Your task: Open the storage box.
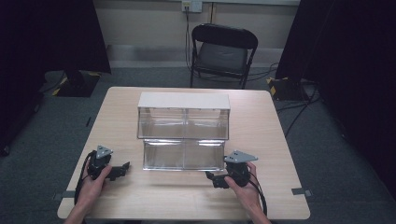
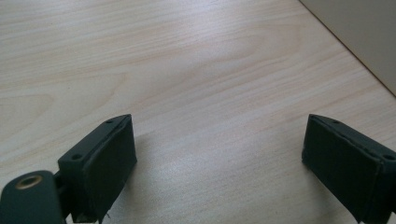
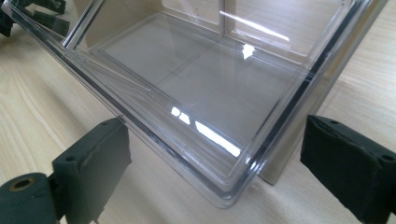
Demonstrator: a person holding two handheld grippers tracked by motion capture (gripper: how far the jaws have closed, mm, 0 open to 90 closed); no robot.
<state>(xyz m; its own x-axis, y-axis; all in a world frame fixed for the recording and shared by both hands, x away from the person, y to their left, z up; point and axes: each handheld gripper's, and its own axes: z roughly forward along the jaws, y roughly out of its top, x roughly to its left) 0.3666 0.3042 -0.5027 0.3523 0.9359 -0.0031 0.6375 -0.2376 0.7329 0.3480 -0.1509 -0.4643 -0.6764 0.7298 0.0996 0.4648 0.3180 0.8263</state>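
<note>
Light wood table w/ a clear plastic two-tier organizer standing near its middle: white top panel, upper tier split into two compartments by a center divider, lower tier a clear tray pulled fwd toward the person. Left gripper is held in the left hand at the table's near-left, just beside the tray's front-left corner but apart from it, jaws pointing right toward the tray. In the left gripper view its jaws stand wide apart w/ nothing btwn them, only bare table ahead; a beige edge at top right is prob. the organizer's side, hard to be sure. Right gripper sits in the right hand at near-right, just off the tray's front-right corner, jaws pointing left. In the right gripper view its jaws are also spread wide and hold nothing; the tray's clear corner comes down btwn them, close, no contact visible. Tray interior is see-through, w/ a faint center line, glare spots on the floor. The left gripper shows dark at that view's top left, beyond the tray. Behind the table: a black folding chair on grey carpet, dark curtains either side, cables on the floor at right.
</note>
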